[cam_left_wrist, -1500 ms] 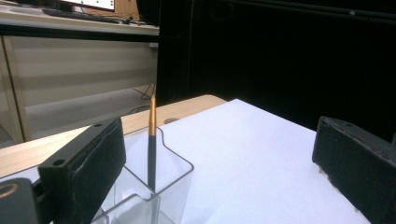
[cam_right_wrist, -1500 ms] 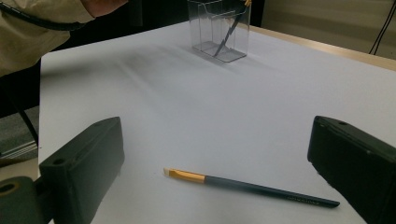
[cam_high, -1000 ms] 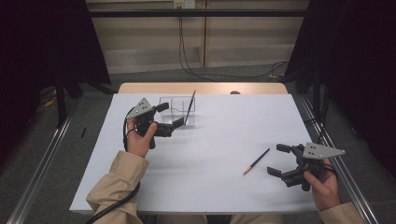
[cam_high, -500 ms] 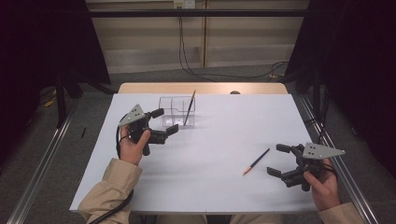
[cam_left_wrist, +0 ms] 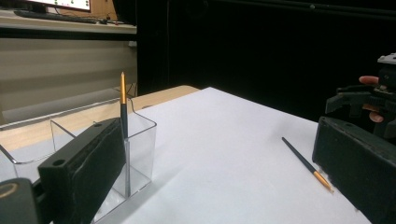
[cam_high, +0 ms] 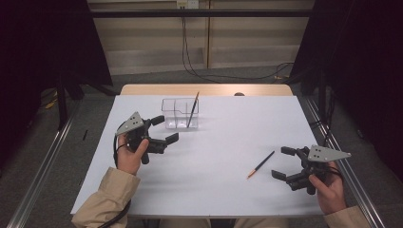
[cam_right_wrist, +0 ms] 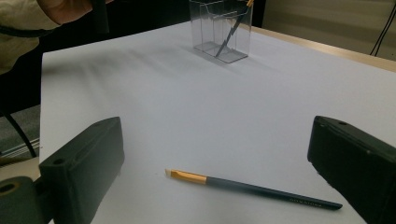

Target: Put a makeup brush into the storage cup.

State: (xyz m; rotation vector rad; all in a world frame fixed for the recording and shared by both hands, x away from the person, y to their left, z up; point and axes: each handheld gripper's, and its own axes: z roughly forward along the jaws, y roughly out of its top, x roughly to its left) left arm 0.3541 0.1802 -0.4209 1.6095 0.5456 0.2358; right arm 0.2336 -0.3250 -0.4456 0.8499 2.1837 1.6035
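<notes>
Clear, hard-walled plastic forms the rectangular two-compartment holder (cam_high: 180, 114) at the far middle of the smooth white table (cam_high: 228, 137). Two slim black brushes with orange ferrules are present: one (cam_high: 192, 109) leans upright in the holder's right compartment, one (cam_high: 260, 165) lies flat near the right gripper (cam_high: 283, 162). That gripper's jaws stand wide apart, empty, flanking the brush without contact. The left gripper (cam_high: 164, 129), beside the holder, is also spread and empty.
</notes>
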